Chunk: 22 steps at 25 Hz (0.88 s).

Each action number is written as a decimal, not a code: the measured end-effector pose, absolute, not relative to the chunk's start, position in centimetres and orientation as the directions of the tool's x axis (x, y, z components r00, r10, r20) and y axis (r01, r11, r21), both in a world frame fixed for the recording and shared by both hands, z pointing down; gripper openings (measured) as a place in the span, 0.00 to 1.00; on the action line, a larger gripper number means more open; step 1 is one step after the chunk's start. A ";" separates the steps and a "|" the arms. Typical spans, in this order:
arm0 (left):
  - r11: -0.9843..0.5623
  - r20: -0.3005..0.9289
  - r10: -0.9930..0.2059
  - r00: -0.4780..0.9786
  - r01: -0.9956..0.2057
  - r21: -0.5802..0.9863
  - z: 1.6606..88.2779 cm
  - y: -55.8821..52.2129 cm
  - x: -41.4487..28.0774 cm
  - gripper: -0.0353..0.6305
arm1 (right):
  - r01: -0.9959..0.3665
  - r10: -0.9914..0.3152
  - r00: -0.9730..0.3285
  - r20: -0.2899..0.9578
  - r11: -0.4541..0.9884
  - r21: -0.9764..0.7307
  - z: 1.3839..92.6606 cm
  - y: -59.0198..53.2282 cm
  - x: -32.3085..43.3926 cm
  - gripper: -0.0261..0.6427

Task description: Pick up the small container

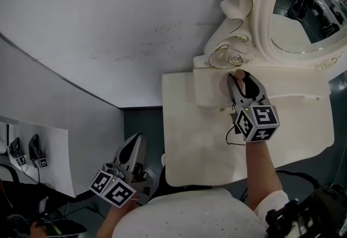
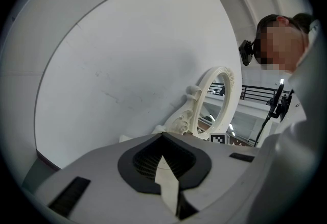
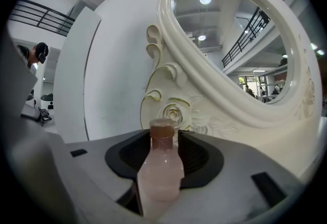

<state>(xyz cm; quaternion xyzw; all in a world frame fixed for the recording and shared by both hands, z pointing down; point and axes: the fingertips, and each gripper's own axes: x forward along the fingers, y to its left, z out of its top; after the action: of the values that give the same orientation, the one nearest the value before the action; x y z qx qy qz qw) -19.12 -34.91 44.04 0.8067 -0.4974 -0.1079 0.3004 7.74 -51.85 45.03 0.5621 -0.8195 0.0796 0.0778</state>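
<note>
Between the jaws of the right gripper (image 1: 239, 77) stands the small container (image 3: 159, 169), a pale pink bottle with a brown cap, clamped upright by its body. It is at the back of the cream dressing table (image 1: 293, 123), just before the carved mirror frame (image 1: 233, 25). Off the table's left edge, the left gripper (image 1: 139, 139) hovers clenched and empty.

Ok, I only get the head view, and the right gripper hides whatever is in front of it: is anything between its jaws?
Observer: Yes, a small pinkish bottle stands upright between the jaws of the right gripper.
Operator: Gripped?
Observer: The pads look pressed on its sides.
Operator: Capped?
Observer: Yes, a brown cap, with the mirror frame behind it.
</note>
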 end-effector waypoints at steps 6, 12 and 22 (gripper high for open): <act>-0.328 0.114 -0.870 0.479 -0.736 0.592 43.8 -35.4 -19.4 0.06 | -0.936 -0.912 -0.342 0.228 0.351 -0.001 44.8 -51.9 7.5 0.28; -0.330 0.115 -0.867 0.485 -0.731 0.597 43.9 -35.0 -19.2 0.06 | -0.935 -0.909 -0.345 0.233 0.354 0.001 44.8 -51.9 7.5 0.27; -0.341 0.095 -0.871 0.483 -0.731 0.591 43.0 -34.9 -19.2 0.06 | -0.934 -0.904 -0.350 0.244 0.358 -0.013 44.7 -51.7 7.7 0.26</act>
<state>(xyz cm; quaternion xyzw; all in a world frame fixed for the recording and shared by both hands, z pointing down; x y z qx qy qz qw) -19.19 -34.88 42.98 0.8100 -0.4944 -0.1194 0.2920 7.73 -51.68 44.65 0.5615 -0.8182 0.0752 0.0977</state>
